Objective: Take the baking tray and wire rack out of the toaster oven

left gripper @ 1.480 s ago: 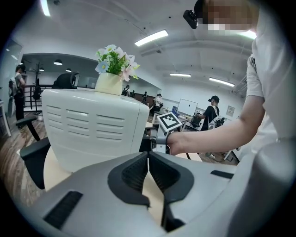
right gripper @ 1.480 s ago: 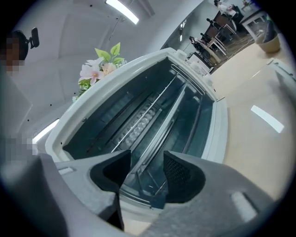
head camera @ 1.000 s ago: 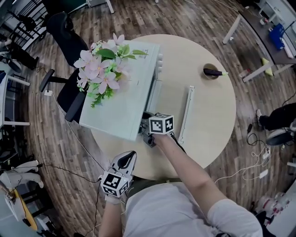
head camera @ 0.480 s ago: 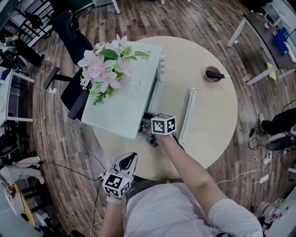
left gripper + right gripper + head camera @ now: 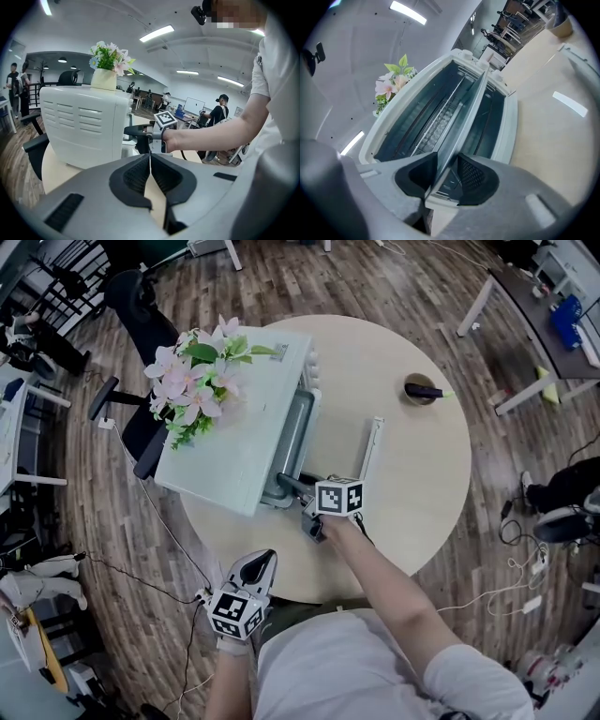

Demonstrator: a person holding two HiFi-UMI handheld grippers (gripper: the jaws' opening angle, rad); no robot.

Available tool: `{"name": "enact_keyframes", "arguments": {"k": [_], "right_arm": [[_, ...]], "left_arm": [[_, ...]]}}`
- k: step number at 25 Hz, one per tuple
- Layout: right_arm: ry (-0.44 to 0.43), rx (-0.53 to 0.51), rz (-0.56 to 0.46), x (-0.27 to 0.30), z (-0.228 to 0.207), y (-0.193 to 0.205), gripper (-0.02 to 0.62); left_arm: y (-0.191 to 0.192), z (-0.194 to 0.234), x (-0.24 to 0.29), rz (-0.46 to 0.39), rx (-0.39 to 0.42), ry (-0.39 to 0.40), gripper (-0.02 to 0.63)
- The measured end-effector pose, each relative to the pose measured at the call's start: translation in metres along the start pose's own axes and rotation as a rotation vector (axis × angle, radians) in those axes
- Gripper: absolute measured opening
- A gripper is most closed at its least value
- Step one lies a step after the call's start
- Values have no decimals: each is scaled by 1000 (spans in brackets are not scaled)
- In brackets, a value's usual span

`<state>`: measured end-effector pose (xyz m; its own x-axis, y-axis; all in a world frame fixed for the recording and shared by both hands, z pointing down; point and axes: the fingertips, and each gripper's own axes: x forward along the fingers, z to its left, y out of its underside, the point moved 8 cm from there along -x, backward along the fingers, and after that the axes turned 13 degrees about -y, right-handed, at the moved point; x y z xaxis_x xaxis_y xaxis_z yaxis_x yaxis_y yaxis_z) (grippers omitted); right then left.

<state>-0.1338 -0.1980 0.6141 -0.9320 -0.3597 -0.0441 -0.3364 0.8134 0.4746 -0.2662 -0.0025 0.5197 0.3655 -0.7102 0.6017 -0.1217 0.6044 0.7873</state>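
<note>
**Right gripper on the tray at the oven mouth**

On my right gripper view the baking tray [image 5: 465, 105] runs from the jaws straight back into the toaster oven [image 5: 509, 105], with the wire rack [image 5: 439, 121] deeper in the cavity beside it. The right gripper [image 5: 443, 174] has just been closing its jaws, and I see them clamped on the tray's near rim, one pad on each face of the sheet.

From the head view, a grey strip of the tray [image 5: 292, 435] shows at the open front of the oven [image 5: 234, 451]. The right gripper [image 5: 292, 486] reaches in low at the near corner. The oven door [image 5: 372, 460] hangs open, lying out over the round table [image 5: 422, 484]. A bunch of pink flowers [image 5: 195, 381] sits on the oven's top.

My left gripper [image 5: 150, 165] has its jaws pressed together with nothing between them. It is held back by the table's near edge [image 5: 261, 563], well apart from the oven.
</note>
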Motion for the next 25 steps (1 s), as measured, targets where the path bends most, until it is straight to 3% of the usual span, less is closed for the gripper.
{"name": "enact_keyframes", "arguments": {"k": [15, 25], "right_arm": [[29, 135, -45, -81, -6, 4, 105], [-24, 287, -139, -125, -8, -2, 81]], "left_arm": [[-1, -64, 8, 16, 10, -6, 0], [-10, -98, 24, 24, 26, 2, 0]]}}
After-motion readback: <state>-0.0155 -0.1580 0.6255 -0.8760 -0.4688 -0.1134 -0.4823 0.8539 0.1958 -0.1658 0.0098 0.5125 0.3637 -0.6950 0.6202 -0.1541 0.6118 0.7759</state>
